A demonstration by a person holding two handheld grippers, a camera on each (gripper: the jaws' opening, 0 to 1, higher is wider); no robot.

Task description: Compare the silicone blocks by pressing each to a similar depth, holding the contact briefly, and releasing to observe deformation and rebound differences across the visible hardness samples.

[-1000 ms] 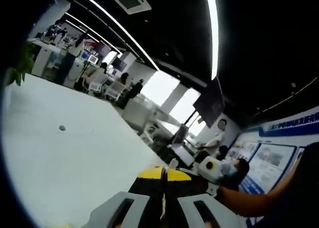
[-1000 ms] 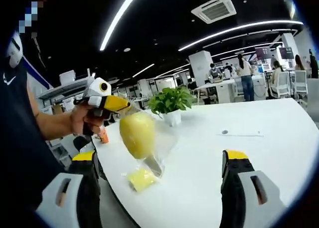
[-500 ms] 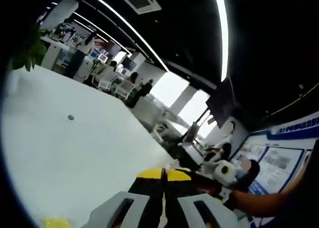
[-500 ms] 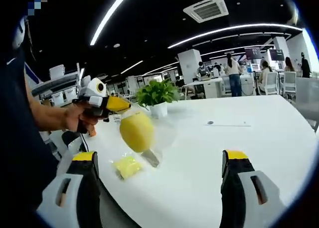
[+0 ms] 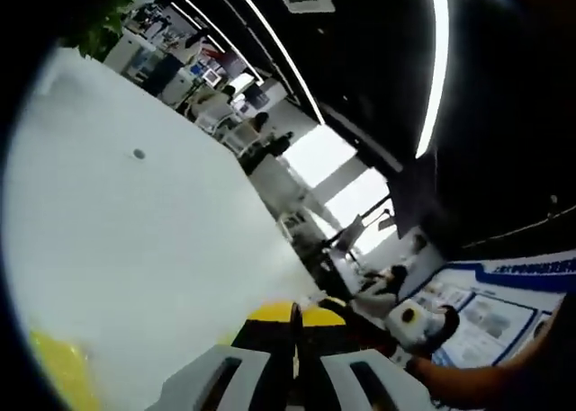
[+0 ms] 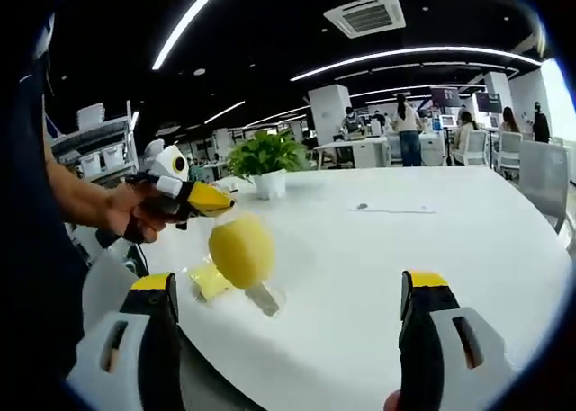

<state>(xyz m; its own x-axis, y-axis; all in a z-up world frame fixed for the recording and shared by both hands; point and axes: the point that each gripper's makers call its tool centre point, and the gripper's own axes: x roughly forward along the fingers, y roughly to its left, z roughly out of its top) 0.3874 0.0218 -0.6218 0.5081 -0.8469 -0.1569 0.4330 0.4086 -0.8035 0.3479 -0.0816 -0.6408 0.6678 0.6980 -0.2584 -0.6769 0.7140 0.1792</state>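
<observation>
Silicone block (image 6: 241,250), yellow and rounded, hung in a clear bag pinched at its top by the closed left tongs (image 6: 214,198), above the white counter (image 6: 378,276). A second yellow block (image 6: 209,279) lay on the counter just beside it. The right tongs (image 6: 286,339) stood wide apart, holding nothing.

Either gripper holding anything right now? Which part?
The left gripper pinches the top edge of a clear bag with the round yellow block hanging inside. The right gripper is open, holding nothing.

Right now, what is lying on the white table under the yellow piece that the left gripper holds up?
Under the hanging yellow piece lie a flat yellow block and clear plastic wrap on the white table. The piece covers part of the table behind it.
</observation>
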